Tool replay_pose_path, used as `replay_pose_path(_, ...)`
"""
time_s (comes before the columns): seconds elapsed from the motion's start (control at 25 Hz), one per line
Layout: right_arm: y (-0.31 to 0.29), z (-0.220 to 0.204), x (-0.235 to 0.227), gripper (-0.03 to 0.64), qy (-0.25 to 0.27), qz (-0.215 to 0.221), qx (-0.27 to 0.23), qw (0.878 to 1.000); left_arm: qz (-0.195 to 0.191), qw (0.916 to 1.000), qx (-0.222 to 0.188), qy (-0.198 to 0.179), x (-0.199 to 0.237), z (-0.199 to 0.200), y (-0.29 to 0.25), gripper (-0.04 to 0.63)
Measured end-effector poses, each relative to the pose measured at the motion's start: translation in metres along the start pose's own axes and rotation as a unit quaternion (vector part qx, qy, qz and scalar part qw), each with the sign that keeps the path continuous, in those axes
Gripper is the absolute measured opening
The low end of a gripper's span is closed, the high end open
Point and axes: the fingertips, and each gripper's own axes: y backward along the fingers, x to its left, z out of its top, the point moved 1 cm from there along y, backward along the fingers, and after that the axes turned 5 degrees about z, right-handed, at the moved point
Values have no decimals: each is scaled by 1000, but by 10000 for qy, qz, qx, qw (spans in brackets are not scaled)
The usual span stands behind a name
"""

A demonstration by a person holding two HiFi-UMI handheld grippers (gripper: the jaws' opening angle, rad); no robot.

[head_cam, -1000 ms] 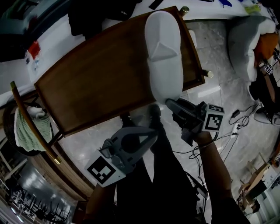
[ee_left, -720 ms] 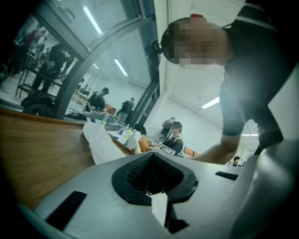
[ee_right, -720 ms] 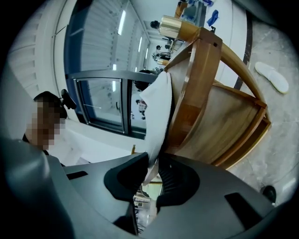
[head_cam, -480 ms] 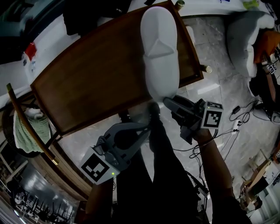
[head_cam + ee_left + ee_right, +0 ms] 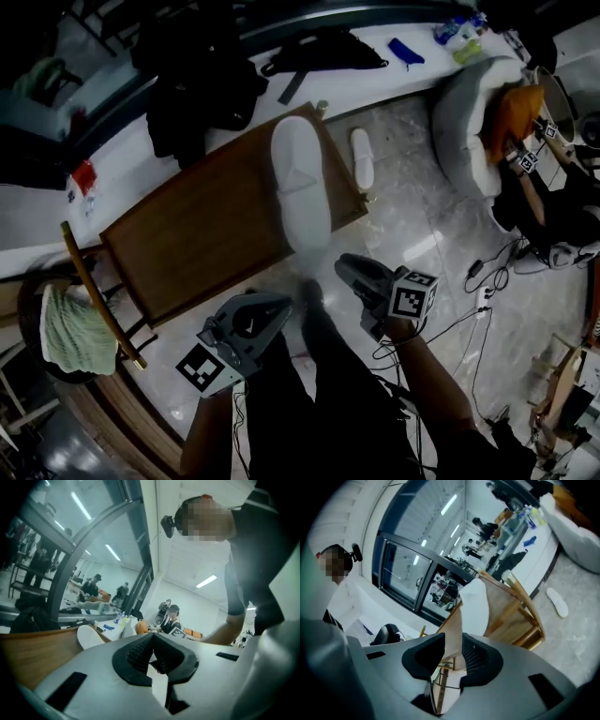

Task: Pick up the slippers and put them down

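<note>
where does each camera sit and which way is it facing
Head view: on the person's head, facing steeply down at the table and the slipper on it; shows legs, left gripper, right gripper.
Left gripper view: on the left gripper, facing across the table; shows its closed jaws and the torso.
Right gripper view: on the right gripper, facing the table; its jaws are opening, nothing between them.
Shared: all three show that slipper; both gripper views catch the head camera.
</note>
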Motion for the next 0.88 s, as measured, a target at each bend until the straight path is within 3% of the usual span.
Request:
replay_pose_path(0.08,10,7,39,78,276,226,-185,9992,-56,9998,-125,-115,-14,31,7,11)
replay_pose_path(0.2,18,21,107,58,826,711,-406,9932,-157,9983,-351,-436,-39,76,17,12)
replay_pose_path(0.36,21,53,193,51,1745,1254,-722,9740,-299,9943,-553,-856,-69,132,35,11)
replay_pose_path(0.52,22,88,273,48,2504,1692,-1149,9463,-432,9874,-526,-1427,-90,177,61,11)
replay_pose_path(0.6,24,95,305,46,2917,1847,-1255,9301,-318,9829,-527,-1735,-95,195,77,11)
replay_pose_path(0.72,16,105,347,43,3645,2066,-1293,8988,35,9760,-699,-2062,-89,227,100,11)
replay_pose_path(0.88,12,105,393,41,4640,2039,-1300,8522,352,9682,-896,-2308,-95,255,135,11)
